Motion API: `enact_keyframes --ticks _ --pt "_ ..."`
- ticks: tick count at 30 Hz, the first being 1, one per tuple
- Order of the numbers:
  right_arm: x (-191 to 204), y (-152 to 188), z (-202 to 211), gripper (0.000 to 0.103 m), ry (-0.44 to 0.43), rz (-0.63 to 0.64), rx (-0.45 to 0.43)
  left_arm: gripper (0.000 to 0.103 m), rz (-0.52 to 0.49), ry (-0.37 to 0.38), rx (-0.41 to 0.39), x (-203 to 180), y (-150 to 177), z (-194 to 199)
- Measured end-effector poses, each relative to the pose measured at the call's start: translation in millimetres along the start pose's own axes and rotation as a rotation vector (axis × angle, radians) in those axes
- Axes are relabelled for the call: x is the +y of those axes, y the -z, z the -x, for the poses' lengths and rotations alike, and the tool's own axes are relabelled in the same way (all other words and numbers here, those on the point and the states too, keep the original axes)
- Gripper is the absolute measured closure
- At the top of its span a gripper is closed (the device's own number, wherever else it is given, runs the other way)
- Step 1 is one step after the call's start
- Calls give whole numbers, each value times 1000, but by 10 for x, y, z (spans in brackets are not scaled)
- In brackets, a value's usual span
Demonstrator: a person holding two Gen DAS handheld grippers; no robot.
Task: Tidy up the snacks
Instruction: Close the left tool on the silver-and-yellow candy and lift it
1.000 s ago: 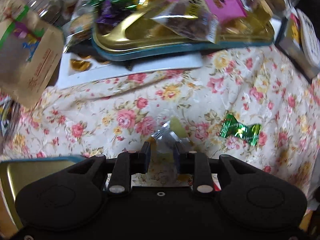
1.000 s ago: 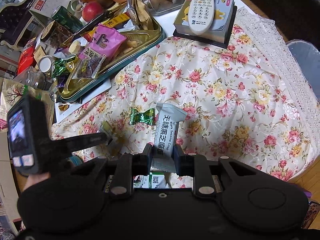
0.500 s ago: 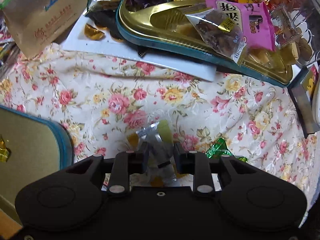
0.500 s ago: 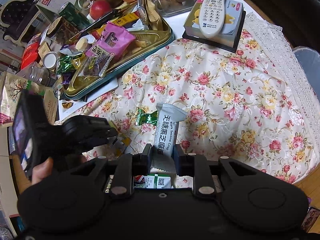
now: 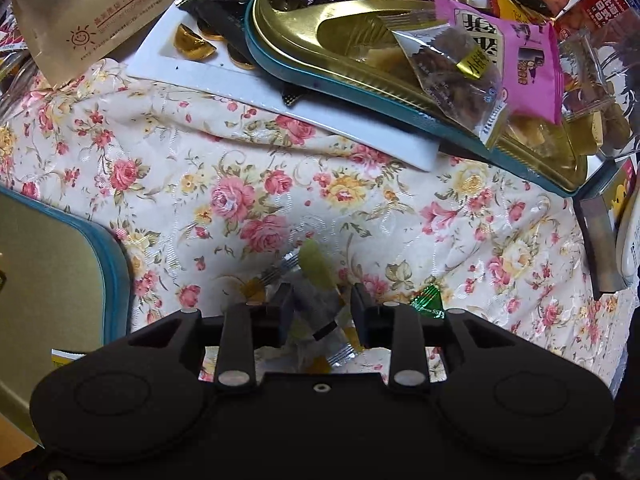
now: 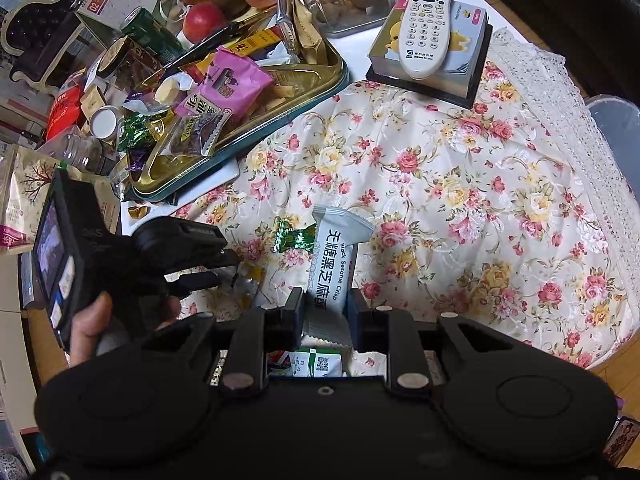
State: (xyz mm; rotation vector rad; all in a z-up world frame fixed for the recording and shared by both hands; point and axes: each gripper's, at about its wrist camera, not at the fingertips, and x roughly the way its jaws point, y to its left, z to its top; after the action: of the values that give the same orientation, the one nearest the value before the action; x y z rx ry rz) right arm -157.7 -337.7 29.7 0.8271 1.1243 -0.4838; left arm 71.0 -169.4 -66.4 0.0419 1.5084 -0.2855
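The left gripper [image 5: 318,300] jaws are opening around a light, crinkly clear-wrapped snack [image 5: 314,280]; the right gripper [image 6: 322,300] clamps the soft sesame crisp packet [image 6: 334,256] at its near end.

Left gripper [image 5: 318,304]: pointing down over the floral tablecloth [image 5: 240,184], jaws opening, a clear-wrapped candy [image 5: 316,280] lying between them, pads not pressing it. Green candy [image 5: 428,300]: lying just right of the fingers. Gold tray [image 5: 360,76]: sitting at the top, carrying a pink packet [image 5: 516,60] and a clear nut packet [image 5: 452,72]. Teal-rimmed tin [image 5: 116,256]: showing at left. Paper bag [image 5: 92,12]: lying top left.
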Motion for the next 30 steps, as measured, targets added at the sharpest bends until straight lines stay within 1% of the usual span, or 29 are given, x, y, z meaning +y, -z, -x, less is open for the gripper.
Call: enact_keyframes --ticks 2,8,10,13,17,19,22,24,25,27,30 --pt "-3 1 1 79 2 0 -1 61 10 -14 -2 67 -19 -27" --pt "3 4 2 79 1 0 -1 60 26 -9 -11 132 10 -58" --pt "19 12 -5 79 3 6 -1 57 24 -17 -15 98 36 -70" --pt "29 19 -16 79 1 12 2 55 -37 -45 -25 -41 69 -96" --pt "12 15 -12 79 1 7 2 50 -100 -40 -20 -119 64 -124" --pt "0 10 -13 79 1 2 3 50 -178 -38 29 -216 56 -199" --pt "-7 11 -5 79 -1 2 2 50 -305 -61 35 -334 108 -210" --pt "-11 10 3 79 -1 3 -2 51 -343 -65 57 -361 129 -190" --pt "-17 8 10 79 -1 1 -4 52 -343 -55 52 -355 129 -143" --pt "-27 2 24 79 -5 -3 -8 52 -309 -41 15 -289 91 -28" --pt "-25 -6 38 79 -9 -5 -12 53 -191 -33 -42 -129 15 102"
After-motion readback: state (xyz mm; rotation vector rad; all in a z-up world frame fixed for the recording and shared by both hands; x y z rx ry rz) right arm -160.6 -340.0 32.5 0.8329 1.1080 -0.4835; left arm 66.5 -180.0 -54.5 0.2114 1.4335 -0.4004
